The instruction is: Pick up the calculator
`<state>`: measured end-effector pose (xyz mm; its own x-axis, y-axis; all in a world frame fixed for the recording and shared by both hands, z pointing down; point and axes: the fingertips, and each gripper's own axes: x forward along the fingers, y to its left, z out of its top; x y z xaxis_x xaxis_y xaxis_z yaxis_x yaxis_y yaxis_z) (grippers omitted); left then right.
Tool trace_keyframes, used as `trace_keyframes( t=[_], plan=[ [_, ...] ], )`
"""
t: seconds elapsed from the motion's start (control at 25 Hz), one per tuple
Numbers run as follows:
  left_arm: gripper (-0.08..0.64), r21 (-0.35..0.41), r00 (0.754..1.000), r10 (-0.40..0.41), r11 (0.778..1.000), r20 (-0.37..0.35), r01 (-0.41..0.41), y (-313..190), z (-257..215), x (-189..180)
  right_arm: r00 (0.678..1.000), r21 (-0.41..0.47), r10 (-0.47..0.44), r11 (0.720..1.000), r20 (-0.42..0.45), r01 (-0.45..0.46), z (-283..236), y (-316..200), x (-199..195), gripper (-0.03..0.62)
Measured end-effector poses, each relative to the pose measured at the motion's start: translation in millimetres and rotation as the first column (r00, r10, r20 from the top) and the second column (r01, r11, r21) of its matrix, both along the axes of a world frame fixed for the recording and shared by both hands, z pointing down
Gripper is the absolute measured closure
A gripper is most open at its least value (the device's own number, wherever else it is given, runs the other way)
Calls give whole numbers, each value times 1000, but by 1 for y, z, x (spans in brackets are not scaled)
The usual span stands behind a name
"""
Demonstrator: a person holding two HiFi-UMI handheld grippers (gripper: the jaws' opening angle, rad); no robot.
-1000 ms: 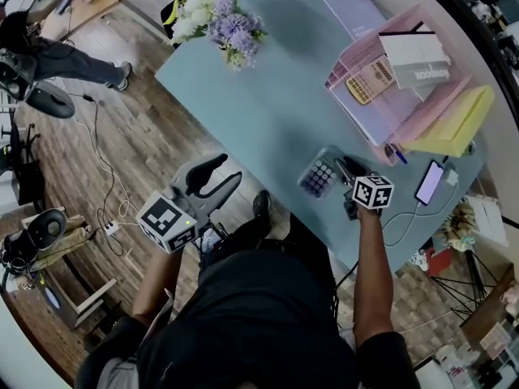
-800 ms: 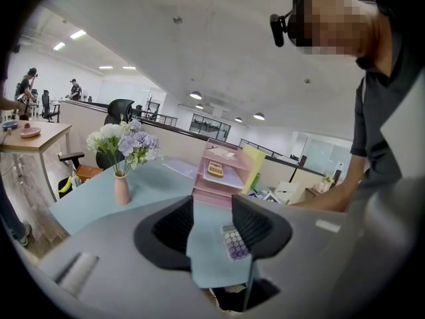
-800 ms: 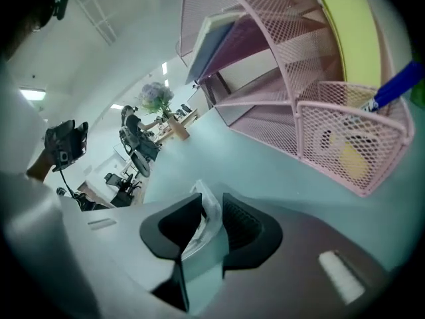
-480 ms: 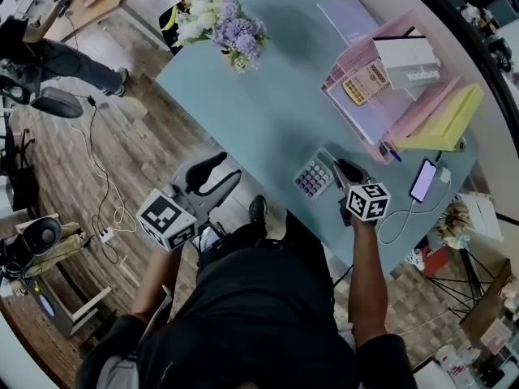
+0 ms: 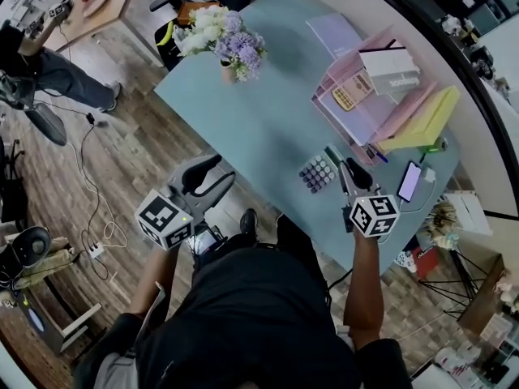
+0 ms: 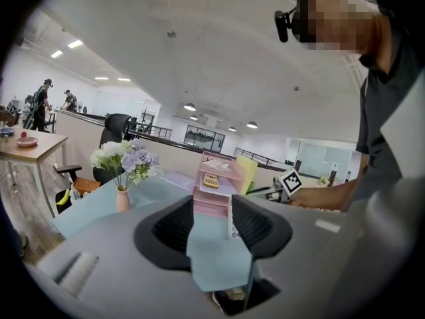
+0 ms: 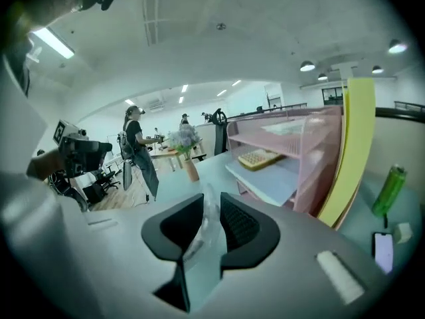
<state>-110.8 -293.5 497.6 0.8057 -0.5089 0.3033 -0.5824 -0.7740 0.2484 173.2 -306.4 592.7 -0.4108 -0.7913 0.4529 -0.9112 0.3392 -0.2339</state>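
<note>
Clear-cased calculator (image 5: 318,173) is by the tabletop's (image 5: 259,112) edge nearest you, its transparent rim pinched between your right tongs (image 7: 211,211), which are nearly closed. Your left tongs (image 6: 214,221) gape empty beyond that edge.

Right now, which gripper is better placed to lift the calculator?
Right. The right gripper has its jaws closed on a clear edge that looks like part of the calculator. The left gripper is open and empty, off the near edge of the table.
</note>
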Motion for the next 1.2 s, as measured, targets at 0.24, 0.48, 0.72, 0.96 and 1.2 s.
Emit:
trace_keyframes(
  t=[0.24, 0.48, 0.72, 0.96, 1.2],
  plan=[
    [370, 19, 1000, 0, 1000, -16, 0, 6, -6, -12, 999, 142, 21, 990, -39, -15, -80, 5, 1, 512],
    [370, 36, 1000, 0, 999, -31, 1, 12, -12, -24, 994, 249, 24, 969, -110, 4, -145, 20, -10, 512],
    [371, 57, 999, 10, 998, -45, -8, 16, -18, -33, 988, 335, 46, 942, -150, 7, -202, 40, -21, 512],
    [370, 71, 998, 26, 997, -50, -23, 19, -21, -41, 981, 377, 73, 926, -178, -1, -232, 63, -26, 512],
    [370, 78, 997, 41, 996, -63, -36, 20, -22, -44, 978, 375, 92, 927, -188, -15, -230, 78, -28, 512]
  ],
)
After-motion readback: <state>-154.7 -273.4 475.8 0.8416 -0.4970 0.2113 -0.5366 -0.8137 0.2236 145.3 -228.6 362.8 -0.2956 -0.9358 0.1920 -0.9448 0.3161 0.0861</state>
